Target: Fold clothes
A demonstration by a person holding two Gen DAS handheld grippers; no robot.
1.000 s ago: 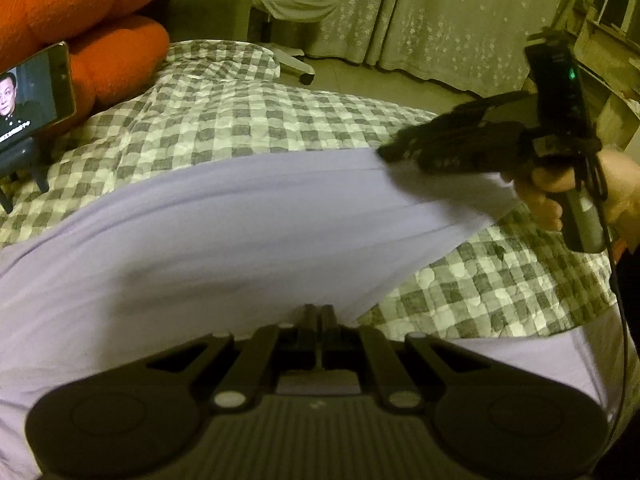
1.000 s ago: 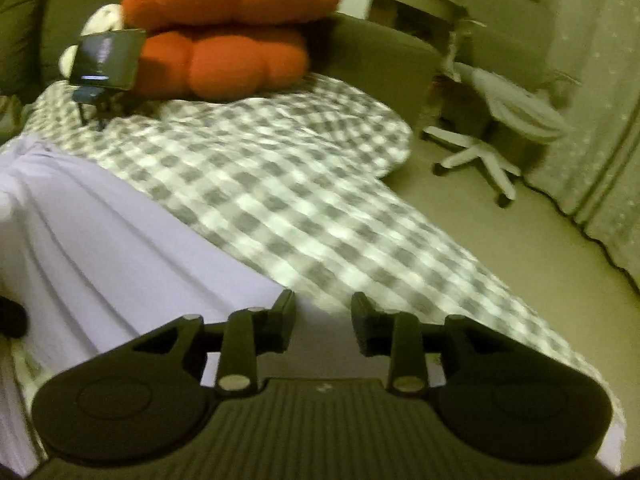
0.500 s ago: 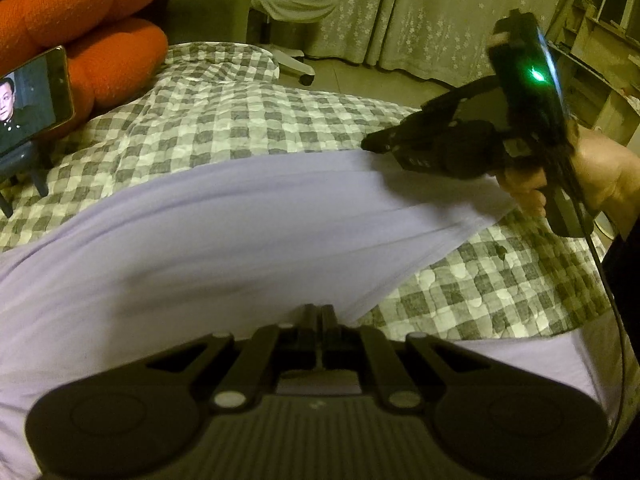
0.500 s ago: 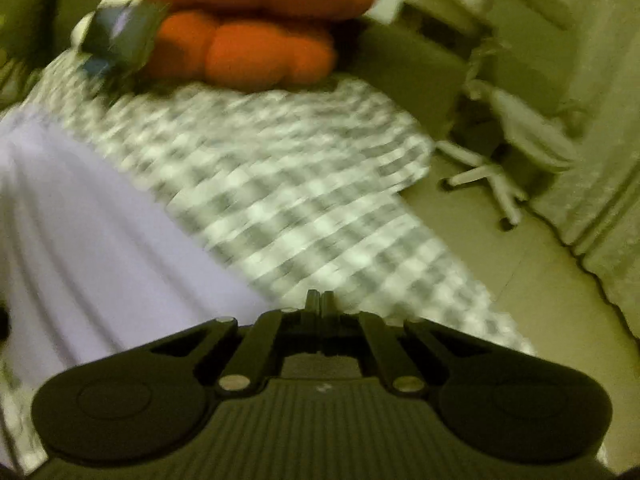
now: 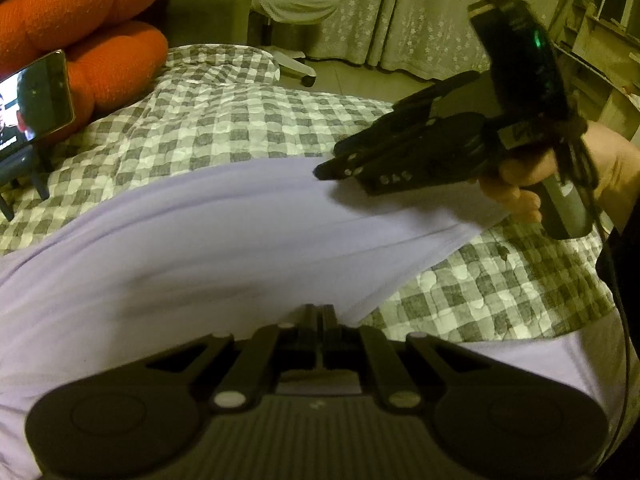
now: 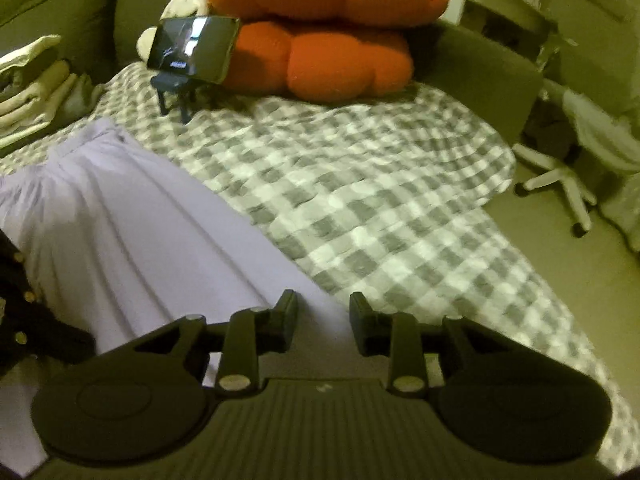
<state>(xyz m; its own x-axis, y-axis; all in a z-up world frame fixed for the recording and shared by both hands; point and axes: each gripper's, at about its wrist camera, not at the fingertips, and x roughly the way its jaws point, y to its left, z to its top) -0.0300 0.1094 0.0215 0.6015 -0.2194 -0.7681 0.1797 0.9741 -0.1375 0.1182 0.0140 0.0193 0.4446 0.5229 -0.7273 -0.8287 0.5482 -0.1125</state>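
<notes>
A lavender garment lies spread across a grey-and-white checked quilt. My left gripper is shut on its near edge, and the cloth bunches up around the closed fingertips. My right gripper hovers over the garment's far edge. Its jaws are opening, with cloth showing behind the gap and the pads off it. In the left wrist view the right gripper points left, just above the fabric, held by a person's hand.
A phone on a stand and orange cushions sit at the quilt's far end. A stack of folded pale clothes lies at the far left. An office chair's base stands on the floor beyond the quilt's right edge.
The right gripper's jaws went from apart to shut and are apart again. It has slid left along the garment's far edge. The left gripper has stayed put.
</notes>
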